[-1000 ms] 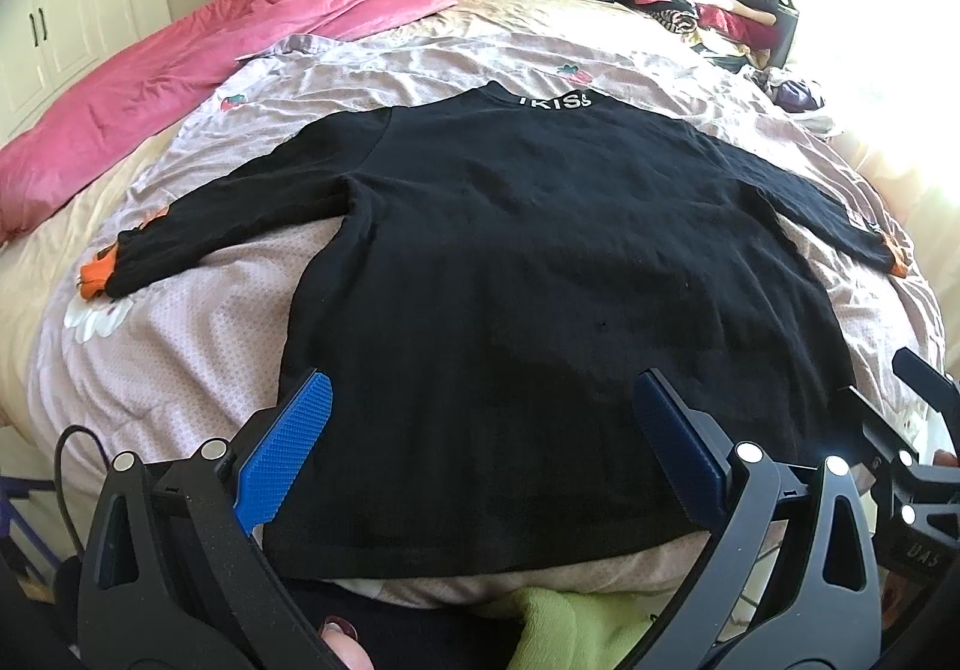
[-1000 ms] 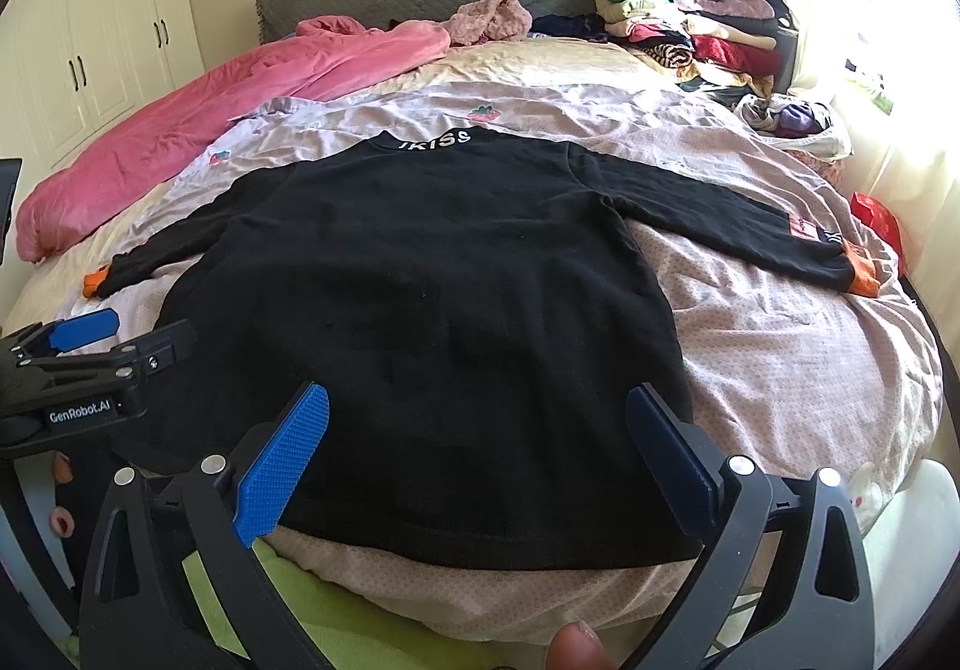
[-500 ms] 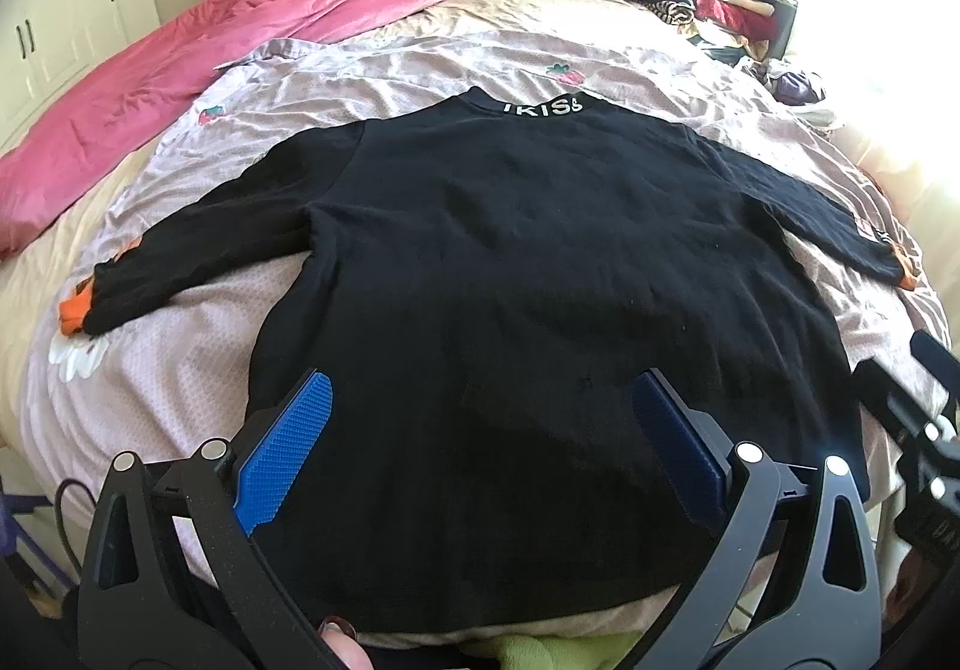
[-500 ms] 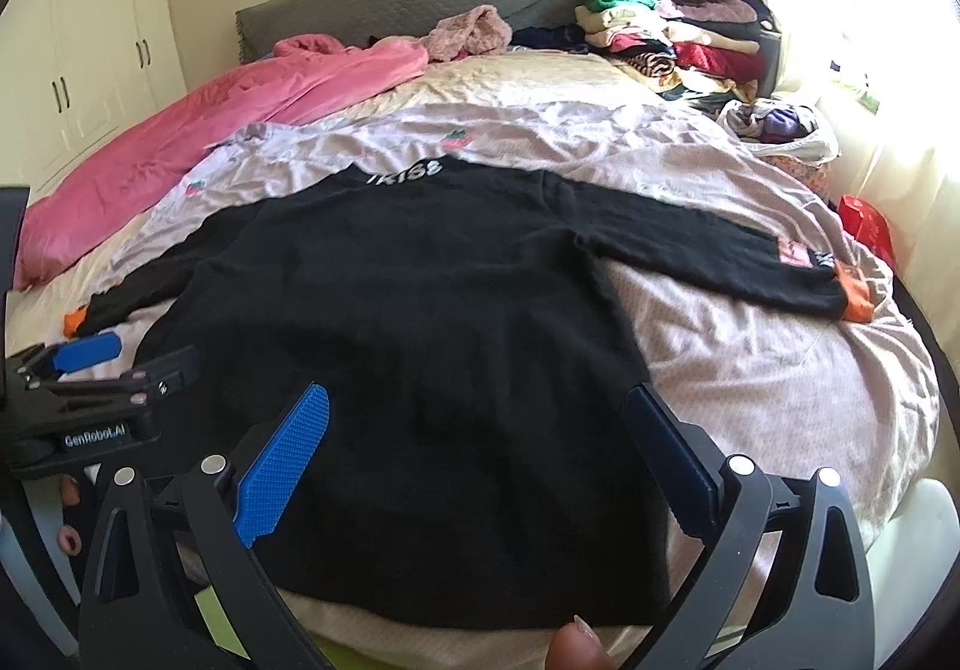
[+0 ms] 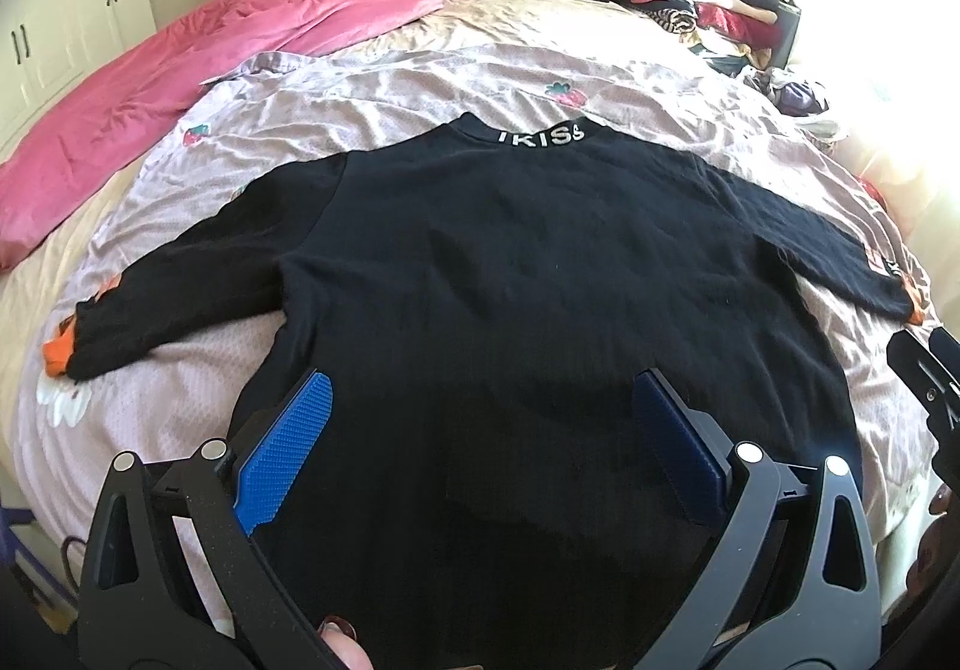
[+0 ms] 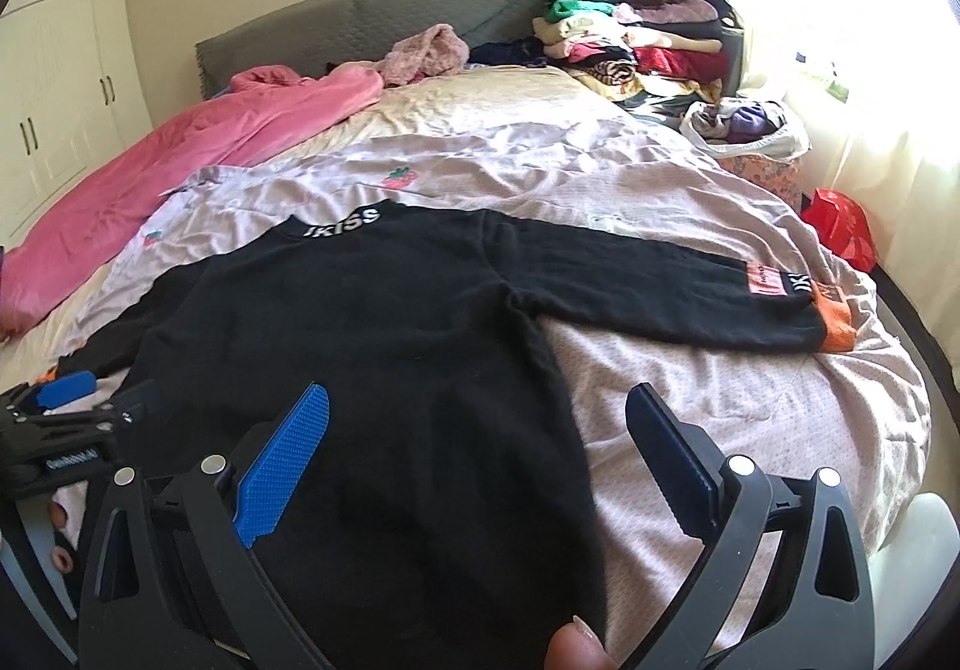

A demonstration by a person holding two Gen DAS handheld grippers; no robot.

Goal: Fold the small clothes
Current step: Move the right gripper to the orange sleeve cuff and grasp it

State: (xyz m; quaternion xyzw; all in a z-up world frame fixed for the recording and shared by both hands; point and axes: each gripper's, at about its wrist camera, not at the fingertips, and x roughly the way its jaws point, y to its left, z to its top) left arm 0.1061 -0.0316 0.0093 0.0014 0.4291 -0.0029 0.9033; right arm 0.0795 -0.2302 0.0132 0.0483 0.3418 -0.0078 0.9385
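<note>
The black sweater (image 5: 510, 274) lies flat on the bed (image 6: 690, 178) straight ahead of both wide-open, empty tongs, collar far away and bottom edge close, with the left tongs (image 5: 480, 454) over its middle and the right tongs (image 6: 480, 454) over its right edge.

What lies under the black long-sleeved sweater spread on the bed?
The black long-sleeved sweater lies flat on a pale pink strawberry-print sheet, which shows all around it. Whatever sits directly beneath the sweater's body is covered and cannot be seen.
</note>
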